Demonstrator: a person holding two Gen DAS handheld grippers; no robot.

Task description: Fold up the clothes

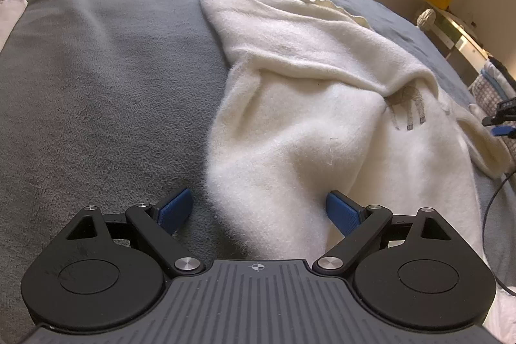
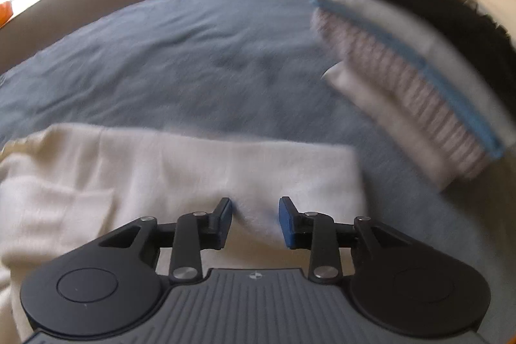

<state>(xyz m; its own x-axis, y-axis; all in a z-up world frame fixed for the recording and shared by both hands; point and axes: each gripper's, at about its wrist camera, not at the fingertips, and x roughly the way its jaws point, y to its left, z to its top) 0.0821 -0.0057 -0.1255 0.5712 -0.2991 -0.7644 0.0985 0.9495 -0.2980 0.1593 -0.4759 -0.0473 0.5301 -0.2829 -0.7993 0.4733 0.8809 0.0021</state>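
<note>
Cream fleece, soft and fuzzy, makes up the sweater [image 1: 322, 105] that lies on the grey bed cover [image 1: 96, 86]; in the left wrist view it fills the right half of the picture, its long axis running from about seven o'clock near the camera up toward one o'clock, with one end tapering to a rounded corner at twelve o'clock; a fold crosses its middle, and a small printed animal [image 1: 409, 108] shows beside that fold at three o'clock. The left claw [image 1: 258, 211] stands wide, its blue pads well apart; the near edge of the sweater bulges up between them, and the right pad lies against the fleece while the left pad sits over the bed cover; nothing is pinched. At the far right edge the tip of the right claw [image 1: 500, 121] shows just beside the sweater.

In the right wrist view, which is blurred, the sweater [image 2: 180, 170] lies crosswise, its long axis from nine o'clock to three o'clock, a squared corner at three o'clock; the right claw [image 2: 254, 221] hangs over it, partly open, with fleece between the pads but not gripped; a pile of folded clothes [image 2: 403, 79] rests on the bed at two o'clock.
</note>
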